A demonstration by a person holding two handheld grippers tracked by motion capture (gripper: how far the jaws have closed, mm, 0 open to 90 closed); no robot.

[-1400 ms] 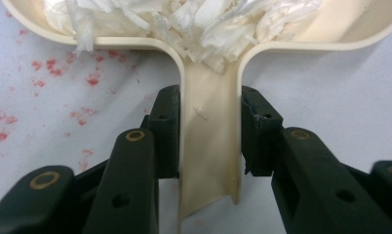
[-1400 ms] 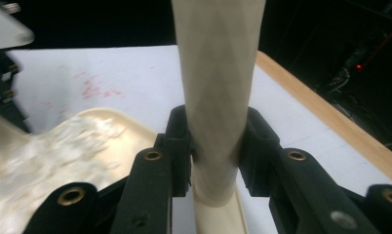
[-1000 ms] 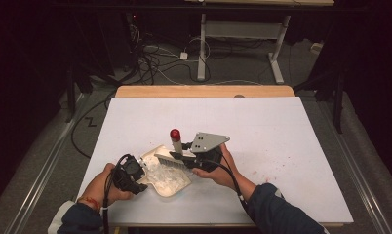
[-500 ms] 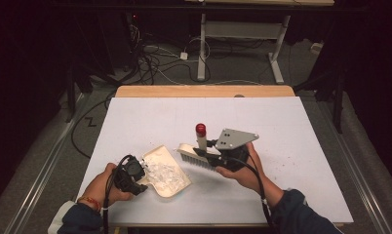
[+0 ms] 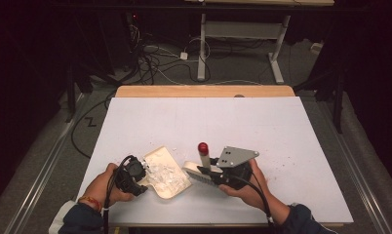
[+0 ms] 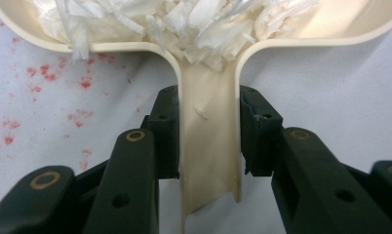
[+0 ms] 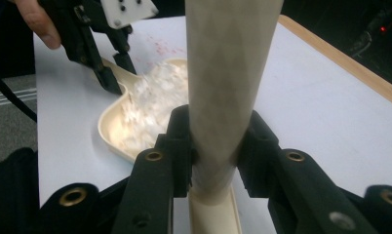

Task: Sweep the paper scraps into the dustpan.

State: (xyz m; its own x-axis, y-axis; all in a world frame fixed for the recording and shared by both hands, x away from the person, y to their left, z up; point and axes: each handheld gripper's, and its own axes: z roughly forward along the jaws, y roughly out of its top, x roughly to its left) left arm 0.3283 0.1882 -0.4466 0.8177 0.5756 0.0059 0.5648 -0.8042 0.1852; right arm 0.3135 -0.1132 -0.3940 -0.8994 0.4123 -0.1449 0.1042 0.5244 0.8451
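Note:
A cream dustpan point(image 5: 170, 179) lies on the white table point(image 5: 282, 126) near the front edge, and white paper shreds point(image 5: 162, 171) fill its tray. My left gripper point(image 5: 134, 176) is shut on the pan's handle point(image 6: 208, 146), a black pad on either side. The shreds point(image 6: 184, 19) heap at the handle's root. My right gripper point(image 5: 223, 174) is shut on a hand brush, whose bristle head point(image 5: 196, 174) rests just right of the pan. The brush's red-tipped handle point(image 5: 203, 148) points up. In the right gripper view the handle point(image 7: 228, 73) rises between the jaws, with the dustpan point(image 7: 135, 117) and left gripper point(image 7: 104, 63) beyond.
Faint red specks point(image 6: 48, 73) dot the table left of the pan and at the right point(image 5: 286, 158). A wooden strip point(image 5: 204, 91) edges the table's far side. Cables point(image 5: 160, 58) and desk legs point(image 5: 202, 44) stand on the floor behind.
My right gripper carried the brush right, away from the pan, then drew it toward the front edge beside the pan. The left gripper and dustpan stayed put.

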